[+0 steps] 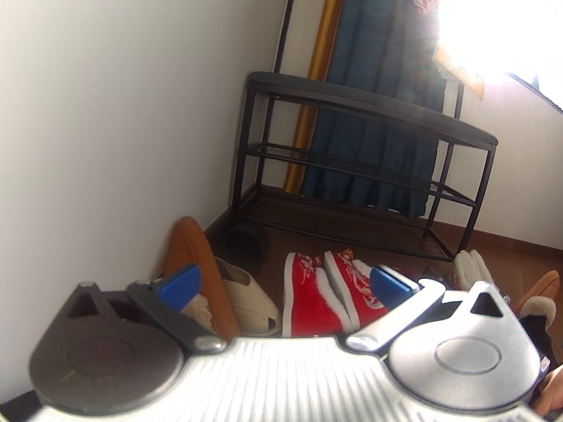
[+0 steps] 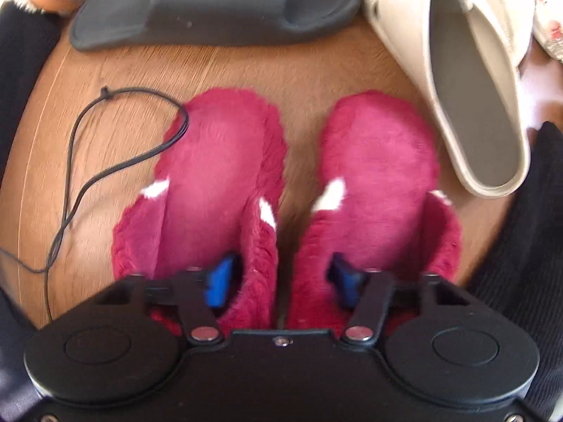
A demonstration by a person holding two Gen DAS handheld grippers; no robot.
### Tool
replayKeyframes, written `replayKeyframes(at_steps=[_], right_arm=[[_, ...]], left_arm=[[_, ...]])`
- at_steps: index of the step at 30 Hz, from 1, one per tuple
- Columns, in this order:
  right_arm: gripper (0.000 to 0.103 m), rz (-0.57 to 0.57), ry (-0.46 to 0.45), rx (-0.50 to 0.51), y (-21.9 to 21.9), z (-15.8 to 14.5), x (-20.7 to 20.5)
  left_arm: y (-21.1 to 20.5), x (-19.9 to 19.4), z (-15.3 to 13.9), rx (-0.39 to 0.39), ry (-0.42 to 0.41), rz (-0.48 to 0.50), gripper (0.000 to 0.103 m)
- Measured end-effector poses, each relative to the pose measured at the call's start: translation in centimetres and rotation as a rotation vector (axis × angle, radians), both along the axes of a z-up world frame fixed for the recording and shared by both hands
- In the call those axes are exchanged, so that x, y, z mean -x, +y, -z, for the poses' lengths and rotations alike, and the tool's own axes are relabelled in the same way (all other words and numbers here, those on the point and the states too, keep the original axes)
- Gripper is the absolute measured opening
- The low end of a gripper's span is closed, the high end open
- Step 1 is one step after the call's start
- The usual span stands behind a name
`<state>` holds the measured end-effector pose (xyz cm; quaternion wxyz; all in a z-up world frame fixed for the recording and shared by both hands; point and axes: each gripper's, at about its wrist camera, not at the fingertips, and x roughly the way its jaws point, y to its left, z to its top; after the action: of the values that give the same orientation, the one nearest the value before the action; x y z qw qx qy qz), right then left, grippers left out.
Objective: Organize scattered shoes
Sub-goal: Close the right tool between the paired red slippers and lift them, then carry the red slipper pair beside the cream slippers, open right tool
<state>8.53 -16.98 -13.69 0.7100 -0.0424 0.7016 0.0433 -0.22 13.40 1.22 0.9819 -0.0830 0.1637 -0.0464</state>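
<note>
A pair of fluffy crimson slippers [image 2: 274,190] is seen side by side on the wooden floor [image 2: 116,81], with the right gripper [image 2: 278,277] lowered over their heels — one blue pad [image 2: 218,279] inside each opening, the inner walls between them, not visibly pinched. Beyond the slippers lie a dark grey slide sandal [image 2: 214,3] and a cream clog [image 2: 468,81]. The left gripper [image 1: 285,285] is held wide and empty, aimed at red embroidered shoes [image 1: 327,292] before a black metal shoe rack [image 1: 352,161].

Window glare [image 1: 492,17] washes out the wall above the shoe rack [image 1: 352,161]. The gray slide [image 2: 218,3] and cream clog [image 2: 468,81] beyond the pink slippers [image 2: 281,183] are cut by the frame's edge. The right claw [image 2: 278,277] hides the slippers' heels.
</note>
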Motion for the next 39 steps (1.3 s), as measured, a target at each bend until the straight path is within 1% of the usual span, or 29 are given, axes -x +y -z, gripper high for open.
replayKeyframes(at_steps=[1,5,10,15,19,23,26,31,37,39], right_arm=[[0.027,0.001,-0.016,0.005,0.0,-0.2,0.4],[0.025,0.013,-0.084,0.016,0.0,-1.2,1.9],[0.024,0.08,-0.179,-0.015,-1.5,-3.5,3.5],[0.024,0.146,-0.274,-0.046,-3.1,-5.7,5.1],[0.024,0.213,-0.354,-0.058,-5.6,-8.1,4.5],[0.023,0.269,-0.41,-0.047,-8.3,-10.3,4.1],[0.023,0.3,-0.448,-0.032,-10.5,-12.2,3.0],[0.022,0.307,-0.411,0.034,-13.9,-10.8,-0.9],[0.022,0.311,-0.358,0.117,-17.9,-8.8,-5.9],[0.021,0.313,-0.34,0.144,-19.3,-8.2,-7.5]], left_arm=[[0.1,-0.1,0.1,0.002,0.003,-0.003,0.103],[-0.1,0.1,-0.1,0.006,-0.005,0.001,0.103],[-0.3,0.8,-0.4,-0.008,-0.04,-0.001,0.103],[-0.6,0.7,-0.6,-0.008,-0.031,-0.009,0.103],[-1.2,0.9,-1.0,-0.014,-0.041,0.001,0.103],[-1.7,0.9,-1.5,-0.021,-0.057,0.007,0.103],[-2.1,0.3,-1.8,-0.013,-0.061,0.013,0.103],[-3.3,-1.0,-2.1,-0.033,-0.066,0.027,0.103],[-4.1,-2.8,-2.1,-0.008,-0.052,0.028,0.103],[-4.4,-3.2,-2.0,-0.021,-0.049,0.03,0.103]])
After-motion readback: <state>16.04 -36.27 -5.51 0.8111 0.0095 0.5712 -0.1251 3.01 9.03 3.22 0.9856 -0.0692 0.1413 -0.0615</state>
